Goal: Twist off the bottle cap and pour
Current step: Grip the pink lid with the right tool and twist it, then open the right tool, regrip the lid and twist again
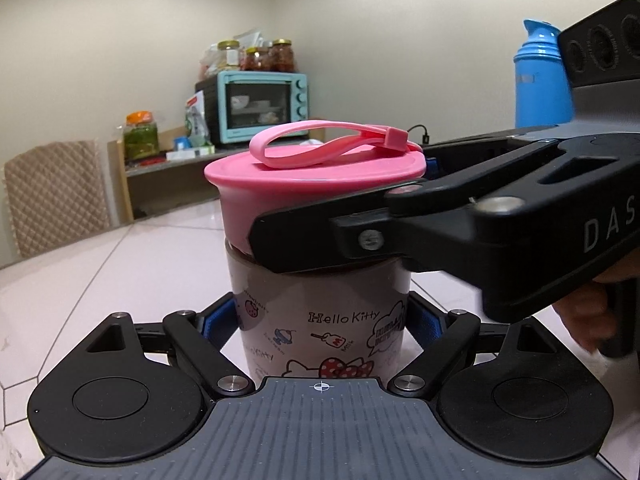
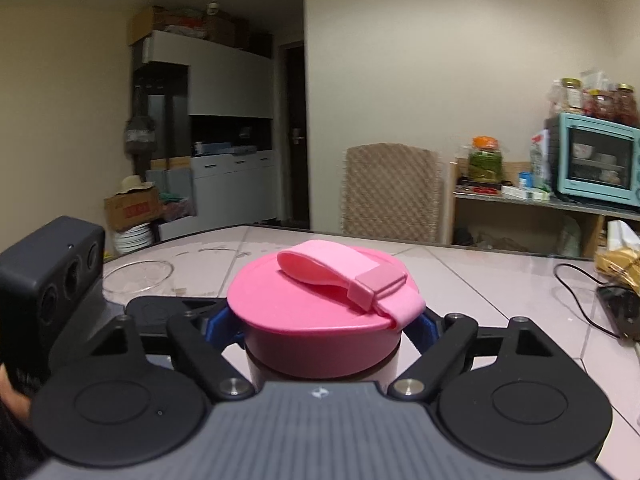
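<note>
1. A squat cylindrical bottle with a pale printed Hello Kitty body stands upright on the glossy pink-white tiled table, in the centre of the left wrist view.
2. The left gripper is closed on that body: its blue-padded fingers press both sides of the lower half, just above the table.
3. A broad, round pink plastic cap with a looped pink carry strap sits on top of the bottle, at the lower centre of the right wrist view.
4. The right gripper is clamped on the cap, its blue pads against the cap's left and right sides. In the left wrist view it comes in from the right edge, one black finger crossing the front of the cap.
5. The cap looks seated level on the bottle; whether its thread has loosened at all cannot be told.
6. A clear glass dish lies on the table left of centre in the right wrist view, well apart from the bottle.
7. A blue plastic thermos jug stands at the upper right of the left wrist view.
8. A turquoise toaster oven sits on a side shelf behind the table, jars on top of it, and a quilted beige chair back stands at the table's far edge.
9. A black cable trails over the table at the right of the right wrist view.
</note>
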Tool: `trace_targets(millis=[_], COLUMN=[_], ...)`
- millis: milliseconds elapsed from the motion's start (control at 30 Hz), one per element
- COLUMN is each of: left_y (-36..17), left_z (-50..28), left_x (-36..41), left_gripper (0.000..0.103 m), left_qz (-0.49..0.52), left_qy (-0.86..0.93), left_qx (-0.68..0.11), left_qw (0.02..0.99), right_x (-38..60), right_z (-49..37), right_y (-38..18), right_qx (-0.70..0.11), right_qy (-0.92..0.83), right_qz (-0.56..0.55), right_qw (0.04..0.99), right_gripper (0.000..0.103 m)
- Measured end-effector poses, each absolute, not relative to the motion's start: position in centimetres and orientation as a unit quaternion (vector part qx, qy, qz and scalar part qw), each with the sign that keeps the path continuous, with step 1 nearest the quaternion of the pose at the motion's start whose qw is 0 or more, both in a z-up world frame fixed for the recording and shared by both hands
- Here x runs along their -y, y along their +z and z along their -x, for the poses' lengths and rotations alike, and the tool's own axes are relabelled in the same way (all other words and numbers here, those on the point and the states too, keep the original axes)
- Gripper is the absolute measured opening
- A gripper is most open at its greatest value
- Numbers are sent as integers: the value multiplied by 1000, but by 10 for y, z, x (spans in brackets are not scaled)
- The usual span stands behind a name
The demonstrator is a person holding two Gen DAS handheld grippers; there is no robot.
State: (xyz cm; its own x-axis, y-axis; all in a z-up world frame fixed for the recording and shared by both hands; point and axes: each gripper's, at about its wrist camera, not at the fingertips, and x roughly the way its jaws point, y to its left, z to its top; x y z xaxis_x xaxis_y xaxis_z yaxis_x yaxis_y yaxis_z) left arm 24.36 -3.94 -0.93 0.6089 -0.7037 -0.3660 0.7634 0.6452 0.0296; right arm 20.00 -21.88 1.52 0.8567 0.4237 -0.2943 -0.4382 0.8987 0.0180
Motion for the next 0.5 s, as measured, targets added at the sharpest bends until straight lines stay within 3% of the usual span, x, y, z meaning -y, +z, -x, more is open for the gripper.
trace_targets(millis=[500], left_y=[-12], left_z=[-241], left_x=[38], left_gripper=[90], left_qz=[-93], left_qy=[-413], left_qx=[-165], left_qw=[891], right_x=[280], right_z=[-260], right_y=[29], right_qx=[-164], right_qy=[504], right_qz=[76], right_qw=[844], right_gripper=[85])
